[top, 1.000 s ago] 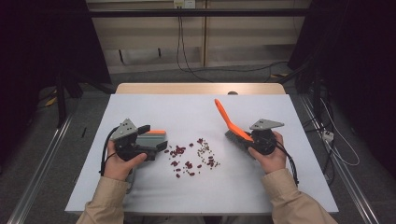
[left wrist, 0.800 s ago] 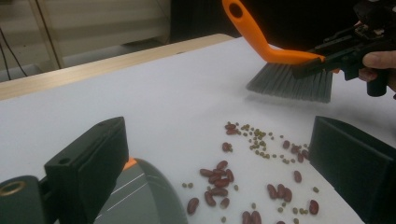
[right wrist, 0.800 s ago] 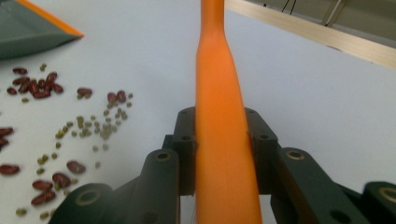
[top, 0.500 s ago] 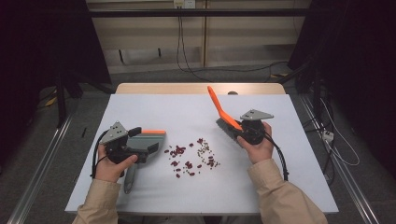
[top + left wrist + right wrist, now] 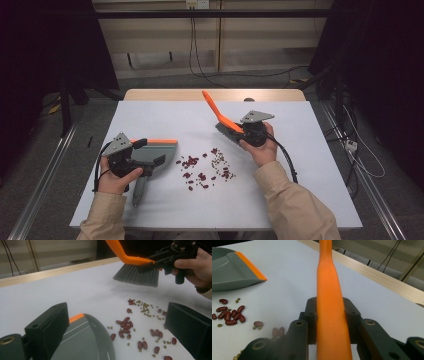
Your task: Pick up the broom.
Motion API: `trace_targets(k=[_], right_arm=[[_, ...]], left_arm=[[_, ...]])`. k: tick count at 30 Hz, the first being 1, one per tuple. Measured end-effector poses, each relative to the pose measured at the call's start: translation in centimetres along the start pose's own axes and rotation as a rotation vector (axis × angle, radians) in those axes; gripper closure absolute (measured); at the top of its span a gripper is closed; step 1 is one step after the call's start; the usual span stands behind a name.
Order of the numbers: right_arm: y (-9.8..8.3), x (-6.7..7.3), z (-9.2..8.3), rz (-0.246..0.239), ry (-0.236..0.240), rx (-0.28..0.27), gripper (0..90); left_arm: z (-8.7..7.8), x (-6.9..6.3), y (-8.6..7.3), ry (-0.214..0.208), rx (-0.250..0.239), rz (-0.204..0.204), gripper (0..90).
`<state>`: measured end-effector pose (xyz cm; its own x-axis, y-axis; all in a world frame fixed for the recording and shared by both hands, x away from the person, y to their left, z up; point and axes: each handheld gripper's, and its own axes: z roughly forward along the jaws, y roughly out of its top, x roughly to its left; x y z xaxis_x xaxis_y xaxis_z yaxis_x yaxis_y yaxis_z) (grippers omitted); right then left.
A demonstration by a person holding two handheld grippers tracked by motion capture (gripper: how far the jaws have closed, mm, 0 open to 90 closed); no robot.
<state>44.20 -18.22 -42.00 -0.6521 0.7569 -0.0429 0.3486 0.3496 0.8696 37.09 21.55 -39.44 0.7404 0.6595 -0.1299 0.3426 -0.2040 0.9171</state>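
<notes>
Right gripper [image 5: 239,132] clenched on the orange brush [image 5: 218,114] handle, bristles just above the tabletop [image 5: 310,175] behind the beans [image 5: 205,167]. Left gripper [image 5: 148,154] seems clamped on the dustpan [image 5: 157,155] handle, hard to tell. Drop bristles flat, sweep toward the dustpan lip. One brush, one dustpan, roughly twenty red beans plus many small green ones.

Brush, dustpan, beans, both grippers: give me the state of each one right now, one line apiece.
Brush: clamped by its orange handle, bristles held off the table.
Dustpan: held, mouth toward the spill; no beans visible on it.
Beans: loose, scattered on the white table.
Right gripper: shut on the brush.
Left gripper: holding the dustpan.
</notes>
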Motion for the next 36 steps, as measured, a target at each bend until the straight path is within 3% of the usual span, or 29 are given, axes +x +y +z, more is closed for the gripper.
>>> trace_targets(k=[4, 9, 12, 13, 22, 29, 36], right_arm=[[0.1, 0.2, 1.3, -0.03, 0.035, -0.002, 71.4], [0.1, 0.6, 2.6, -0.148, 0.052, 0.022, 71.4], [-0.2, 0.9, 3.2, -0.172, 0.087, 0.052, 71.4], [-0.3, 1.1, 3.3, -0.169, 0.107, 0.039, 71.4], [-0.5, 2.6, 2.6, -0.291, 0.199, 0.08, 71.0], [-1.2, 3.2, 1.5, -0.308, 0.266, 0.07, 70.7], [-1.6, 4.1, 0.6, -0.354, 0.302, 0.089, 70.2]], left_arm=[[-0.2, 0.3, -0.3, 0.009, 0.001, -0.01, 5.4], [-0.4, 0.6, -0.5, 0.019, 0.001, -0.018, 5.4], [-0.5, 0.6, -0.6, 0.018, 0.001, -0.016, 5.4], [-0.4, 0.7, -0.6, 0.019, 0.0, -0.017, 5.4], [-0.7, 0.9, -0.8, 0.026, -0.002, -0.021, 5.5], [-1.0, 1.1, -0.9, 0.035, -0.001, -0.025, 5.5], [-1.1, 1.2, -1.0, 0.04, -0.004, -0.027, 5.5]])
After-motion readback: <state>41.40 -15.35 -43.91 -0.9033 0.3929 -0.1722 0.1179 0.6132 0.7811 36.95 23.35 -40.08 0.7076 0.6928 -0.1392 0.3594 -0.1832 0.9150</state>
